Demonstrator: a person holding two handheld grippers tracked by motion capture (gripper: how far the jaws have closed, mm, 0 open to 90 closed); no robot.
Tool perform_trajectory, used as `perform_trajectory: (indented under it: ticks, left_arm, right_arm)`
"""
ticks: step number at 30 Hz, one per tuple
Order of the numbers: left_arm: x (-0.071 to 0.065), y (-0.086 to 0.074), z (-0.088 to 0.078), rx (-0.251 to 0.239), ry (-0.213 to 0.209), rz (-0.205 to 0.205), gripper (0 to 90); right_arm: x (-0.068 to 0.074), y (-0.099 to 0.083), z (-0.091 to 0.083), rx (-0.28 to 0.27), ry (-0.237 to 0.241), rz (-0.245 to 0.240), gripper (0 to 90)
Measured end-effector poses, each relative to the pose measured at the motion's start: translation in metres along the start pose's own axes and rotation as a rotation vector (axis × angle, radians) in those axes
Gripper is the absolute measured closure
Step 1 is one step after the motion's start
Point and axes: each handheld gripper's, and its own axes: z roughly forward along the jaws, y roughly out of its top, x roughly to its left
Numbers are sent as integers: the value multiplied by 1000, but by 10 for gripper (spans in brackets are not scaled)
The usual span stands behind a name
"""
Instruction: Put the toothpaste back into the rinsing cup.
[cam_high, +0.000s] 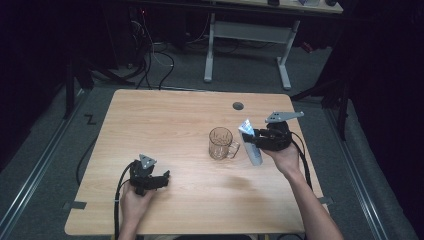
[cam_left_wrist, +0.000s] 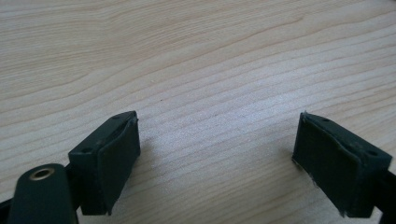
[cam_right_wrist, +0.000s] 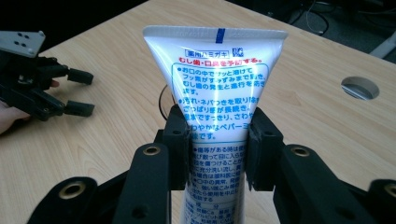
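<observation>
My right gripper (cam_high: 257, 138) is shut on a white and blue toothpaste tube (cam_high: 251, 142) and holds it above the table, just right of a clear glass mug (cam_high: 221, 143). In the right gripper view the tube (cam_right_wrist: 219, 84) stands upright between the two pads (cam_right_wrist: 177, 140), its flat crimped end up and Japanese print facing me; the mug is mostly hidden behind it. My left gripper (cam_high: 165, 180) rests low over the table's near left part, open, with bare wood between its jaws (cam_left_wrist: 219, 154). The same left gripper (cam_right_wrist: 79, 91) appears at the left of the right gripper view.
The wooden table (cam_high: 165, 120) has a round cable hole (cam_high: 238, 106) near its far edge, also seen as the hole (cam_right_wrist: 359, 87). Beyond the table stand a white desk frame (cam_high: 247, 35) and floor cables (cam_high: 155, 60). Dark floor surrounds the table.
</observation>
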Motion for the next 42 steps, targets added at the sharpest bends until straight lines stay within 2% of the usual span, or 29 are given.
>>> perform_trajectory:
  ticks: [14, 25, 42]
  left_arm:
    - [0, 0, 0, 0, 0, 0, 148]
    - [0, 0, 0, 0, 0, 0, 148]
    - [0, 0, 0, 0, 0, 0, 147]
  right_arm:
    - [11, 18, 8, -21, 25, -36, 664]
    - [11, 27, 18, -35, 30, -23, 663]
    - [13, 43, 26, -69, 38, -28, 663]
